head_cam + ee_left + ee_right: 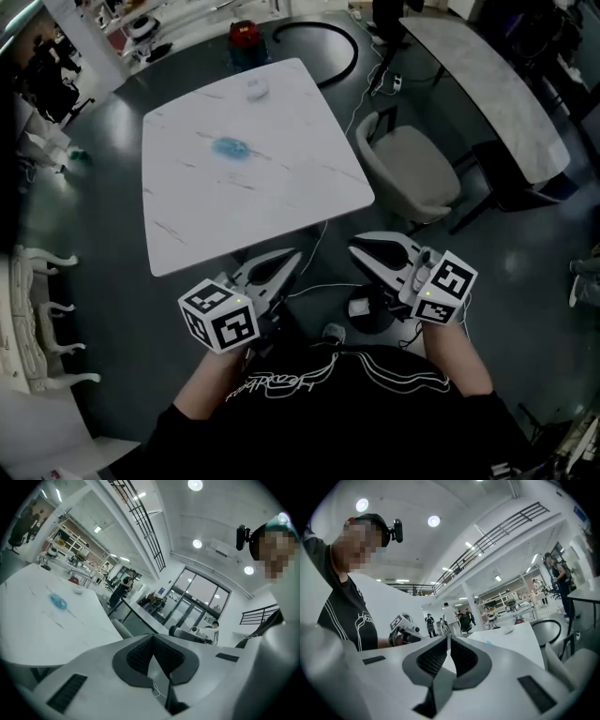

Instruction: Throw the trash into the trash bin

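Observation:
On the white marble table lie a crumpled blue piece of trash and, farther back, a small white piece. A red bin-like container stands on the floor beyond the table's far edge. Both grippers are held close to the person's body, short of the table's near edge. My left gripper is shut with nothing in it, and so is my right gripper. The left gripper view shows its shut jaw tips, with the blue trash on the table far off. In the right gripper view the jaws are shut and empty.
A beige chair stands at the table's right side, and a long grey table runs further right. A black hose curls on the floor behind. White ornate chairs line the left. Cables and a table base lie below me.

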Motion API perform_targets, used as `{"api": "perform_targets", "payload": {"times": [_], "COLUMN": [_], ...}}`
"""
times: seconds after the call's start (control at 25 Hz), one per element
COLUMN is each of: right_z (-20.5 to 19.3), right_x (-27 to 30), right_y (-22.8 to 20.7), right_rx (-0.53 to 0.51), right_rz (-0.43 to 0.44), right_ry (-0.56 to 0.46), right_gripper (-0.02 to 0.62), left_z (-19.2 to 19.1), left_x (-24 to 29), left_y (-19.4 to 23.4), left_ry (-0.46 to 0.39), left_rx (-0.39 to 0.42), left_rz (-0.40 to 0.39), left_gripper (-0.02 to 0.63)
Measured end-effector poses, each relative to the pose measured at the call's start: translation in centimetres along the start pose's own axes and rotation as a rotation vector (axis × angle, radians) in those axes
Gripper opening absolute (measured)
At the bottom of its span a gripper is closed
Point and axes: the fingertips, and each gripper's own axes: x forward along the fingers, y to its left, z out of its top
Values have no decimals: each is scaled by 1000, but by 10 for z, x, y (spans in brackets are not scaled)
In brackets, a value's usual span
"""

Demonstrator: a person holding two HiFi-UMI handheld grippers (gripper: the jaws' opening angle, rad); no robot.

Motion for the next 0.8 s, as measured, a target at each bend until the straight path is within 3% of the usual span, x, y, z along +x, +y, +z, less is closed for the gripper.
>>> {"api": "perform_targets", "payload": {"times": [0.48,0.8], "right_z": [34,20], "right_x": [143,238], "right_y": [-50,-87], "right_rx": [-84,-69], "right_rz": [-3,22], "right_ry": [115,186], "right_gripper": [46,46], "left_z": [91,124], "left_x": [-39,-57], "left_y": [125,211], "left_ry": [-122,-114], "left_rx": [-36,-68], "left_rz": [57,94], "left_gripper": [6,6]}}
